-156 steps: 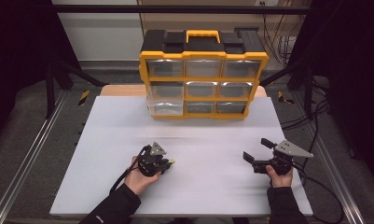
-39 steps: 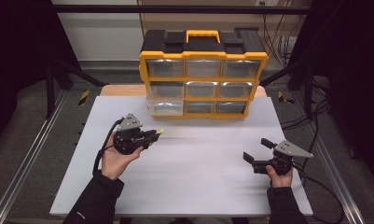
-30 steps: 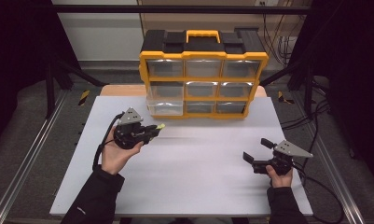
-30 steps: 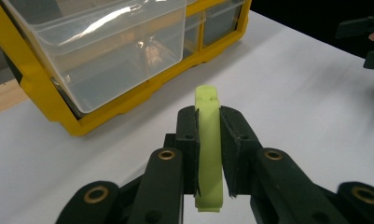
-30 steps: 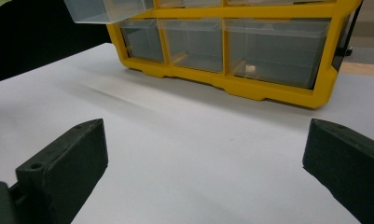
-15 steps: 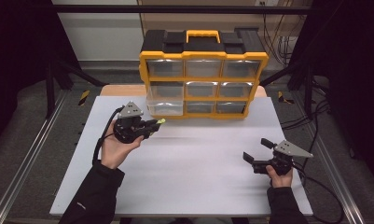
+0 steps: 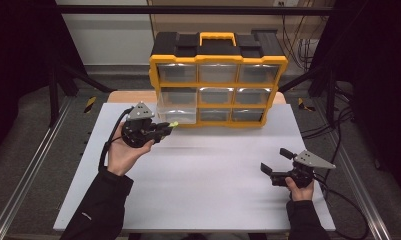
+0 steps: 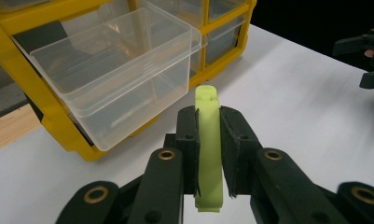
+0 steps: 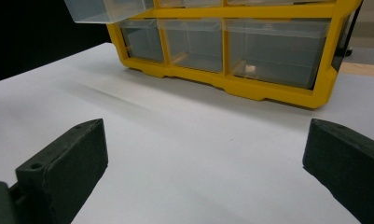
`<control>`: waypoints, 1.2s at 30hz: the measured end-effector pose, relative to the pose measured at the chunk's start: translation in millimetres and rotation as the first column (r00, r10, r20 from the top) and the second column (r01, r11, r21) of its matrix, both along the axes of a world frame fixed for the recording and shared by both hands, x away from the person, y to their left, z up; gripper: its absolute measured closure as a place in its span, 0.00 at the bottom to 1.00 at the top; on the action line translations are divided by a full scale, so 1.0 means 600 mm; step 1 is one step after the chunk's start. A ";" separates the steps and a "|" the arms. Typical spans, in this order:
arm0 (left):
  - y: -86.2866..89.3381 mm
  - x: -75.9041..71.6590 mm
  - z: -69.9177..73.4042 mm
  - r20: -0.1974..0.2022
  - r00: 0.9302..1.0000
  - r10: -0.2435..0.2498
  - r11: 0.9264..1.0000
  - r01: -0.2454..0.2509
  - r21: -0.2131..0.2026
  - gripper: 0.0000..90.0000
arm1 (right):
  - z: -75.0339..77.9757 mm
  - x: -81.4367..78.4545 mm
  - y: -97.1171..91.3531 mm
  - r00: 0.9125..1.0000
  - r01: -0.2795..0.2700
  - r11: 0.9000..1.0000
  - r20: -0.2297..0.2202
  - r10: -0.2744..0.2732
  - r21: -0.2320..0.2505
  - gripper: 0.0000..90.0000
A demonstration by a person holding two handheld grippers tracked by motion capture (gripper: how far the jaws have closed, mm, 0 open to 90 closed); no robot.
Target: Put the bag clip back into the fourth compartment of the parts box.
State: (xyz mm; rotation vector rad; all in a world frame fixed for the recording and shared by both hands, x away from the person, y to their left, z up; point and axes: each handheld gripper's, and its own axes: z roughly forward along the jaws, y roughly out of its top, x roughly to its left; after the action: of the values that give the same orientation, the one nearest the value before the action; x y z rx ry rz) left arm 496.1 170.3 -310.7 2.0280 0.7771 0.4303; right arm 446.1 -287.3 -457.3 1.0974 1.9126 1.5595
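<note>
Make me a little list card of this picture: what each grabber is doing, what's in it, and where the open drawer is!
Left gripper: shut on a lime-green plastic piece, near the open drawer
Right gripper: open, holding nothing, low over the white table
Storage box: yellow and black drawer organizer at the back of the table
Open drawer: clear drawer, pulled out at the organizer's left column, looks empty

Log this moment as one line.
left gripper: shut on green piece | near open drawer | right gripper: open, empty
</note>
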 end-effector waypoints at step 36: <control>-0.010 0.024 0.062 0.053 0.999 0.012 1.000 -0.013 0.011 0.86 | 0.000 0.000 -0.001 1.000 0.000 1.000 0.004 0.000 -0.002 0.01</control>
State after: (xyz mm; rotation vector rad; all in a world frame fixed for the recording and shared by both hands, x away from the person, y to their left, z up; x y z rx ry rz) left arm 510.6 164.2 -273.6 2.0155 0.7569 0.4943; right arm 446.2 -287.9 -457.1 1.0924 1.9109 1.5585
